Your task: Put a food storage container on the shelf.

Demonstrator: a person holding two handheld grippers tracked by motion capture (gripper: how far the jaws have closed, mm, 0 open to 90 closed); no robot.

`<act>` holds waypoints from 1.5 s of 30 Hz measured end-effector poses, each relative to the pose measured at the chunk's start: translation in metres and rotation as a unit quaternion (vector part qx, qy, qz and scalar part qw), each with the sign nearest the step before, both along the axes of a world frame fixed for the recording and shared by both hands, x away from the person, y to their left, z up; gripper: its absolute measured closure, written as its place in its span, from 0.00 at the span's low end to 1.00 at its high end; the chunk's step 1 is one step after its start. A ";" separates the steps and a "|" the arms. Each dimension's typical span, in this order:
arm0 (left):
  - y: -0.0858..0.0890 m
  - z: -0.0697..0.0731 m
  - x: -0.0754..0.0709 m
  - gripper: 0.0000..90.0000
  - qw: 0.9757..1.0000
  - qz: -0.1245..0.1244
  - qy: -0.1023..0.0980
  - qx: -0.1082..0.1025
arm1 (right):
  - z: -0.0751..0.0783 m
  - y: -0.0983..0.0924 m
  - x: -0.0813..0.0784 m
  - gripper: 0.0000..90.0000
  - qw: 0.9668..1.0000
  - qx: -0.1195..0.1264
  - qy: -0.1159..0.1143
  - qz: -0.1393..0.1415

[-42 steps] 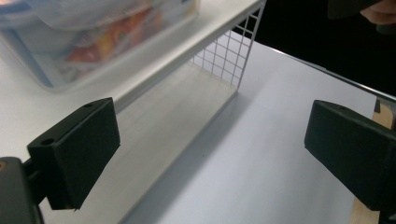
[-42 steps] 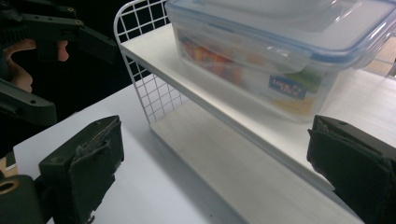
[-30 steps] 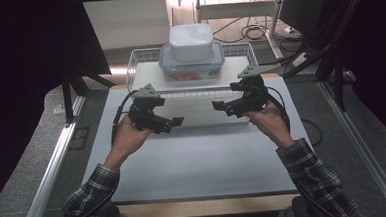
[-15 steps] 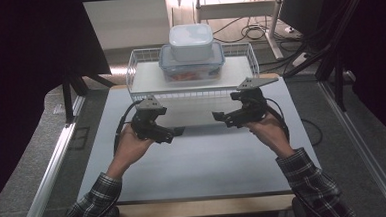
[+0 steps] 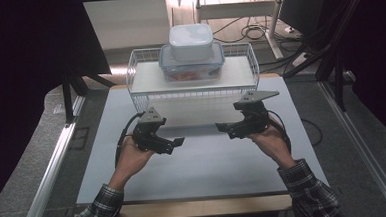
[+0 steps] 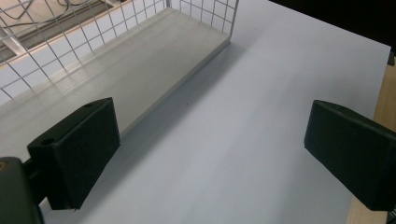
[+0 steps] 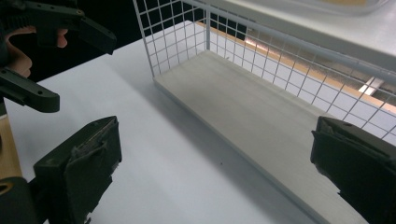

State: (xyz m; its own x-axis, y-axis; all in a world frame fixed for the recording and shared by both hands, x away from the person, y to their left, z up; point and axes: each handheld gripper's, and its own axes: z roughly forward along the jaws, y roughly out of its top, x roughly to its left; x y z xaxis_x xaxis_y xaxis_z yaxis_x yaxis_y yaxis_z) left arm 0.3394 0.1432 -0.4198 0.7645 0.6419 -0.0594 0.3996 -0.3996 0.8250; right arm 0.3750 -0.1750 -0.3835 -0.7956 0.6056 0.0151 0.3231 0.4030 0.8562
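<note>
Both grippers hover over the pale table mat, in front of a white wire rack. My left gripper points right, and my right gripper points left toward it. In the left gripper view the left gripper is open with only bare mat between the jaws. In the right gripper view the right gripper is likewise open and holds nothing. On the rack's top shelf sits a clear container with a blue lid, and a white lidded container is stacked on it.
The rack's lower board lies on the mat under the top shelf, with mesh walls at its back and ends. The left gripper shows at the top left of the right gripper view. Metal rails flank the table, and cables lie behind it.
Both grippers have drawn back from the rack's front edge toward the person. They stay open and hold nothing.
</note>
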 end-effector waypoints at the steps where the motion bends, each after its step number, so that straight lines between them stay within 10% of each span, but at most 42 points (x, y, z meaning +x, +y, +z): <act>1: 0.000 -0.002 -0.001 0.04 1.000 0.000 0.000 0.000 | -0.002 0.000 -0.001 0.02 1.000 -0.001 0.001 -0.001; 45: 0.016 -0.069 -0.039 0.03 0.999 0.027 0.018 -0.008 | -0.059 -0.031 -0.035 0.00 1.000 -0.017 0.013 -0.015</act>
